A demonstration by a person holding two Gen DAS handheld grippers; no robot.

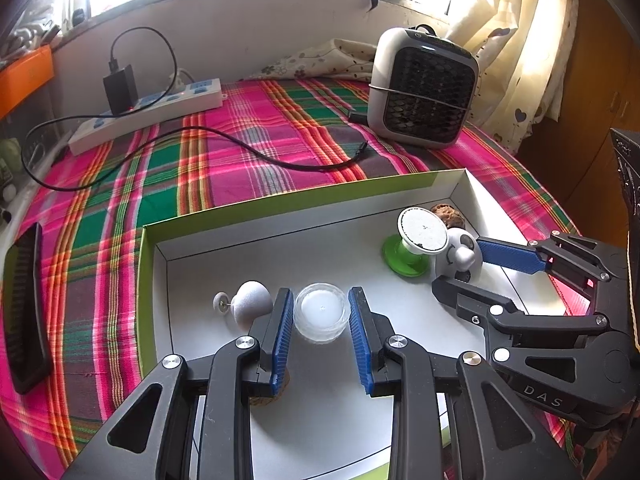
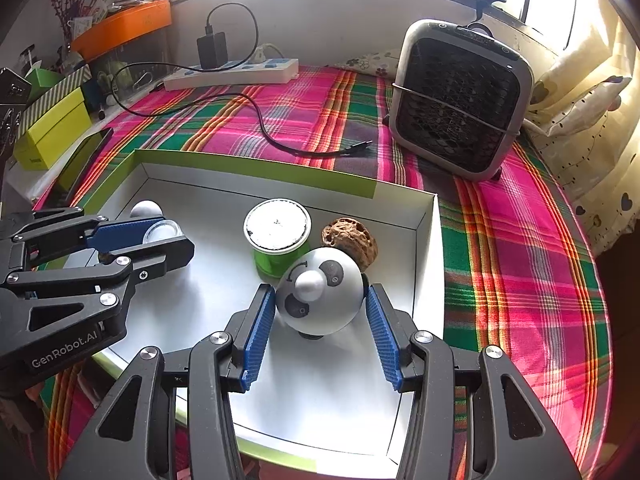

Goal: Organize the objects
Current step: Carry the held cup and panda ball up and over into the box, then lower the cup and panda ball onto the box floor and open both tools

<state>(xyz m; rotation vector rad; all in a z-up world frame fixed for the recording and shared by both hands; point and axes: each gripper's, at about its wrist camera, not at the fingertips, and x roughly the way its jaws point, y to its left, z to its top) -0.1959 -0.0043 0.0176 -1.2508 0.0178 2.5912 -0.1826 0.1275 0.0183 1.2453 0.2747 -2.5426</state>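
1. Covered by a pink and green plaid cloth point(image 1: 248, 152).
2. Bearing a shallow white box point(image 1: 224, 232) at the near edge.
3. Holding a power strip point(image 1: 148, 114) with black cable point(image 1: 224, 136) at the back.
4. Carrying a small fan point(image 2: 460, 100) and a dark phone point(image 1: 24, 312).

A shallow box point(image 2: 424, 240) lies on a cloth-covered bed point(image 2: 520, 240). Inside, from the right wrist view, a round figure point(image 2: 320, 292) sits at centre, a spool point(image 2: 277, 232) at eleven o'clock, a walnut point(image 2: 352, 240) at one o'clock. A fan heater point(image 2: 460, 100) stands behind, a power strip point(image 2: 236, 74) at eleven o'clock.
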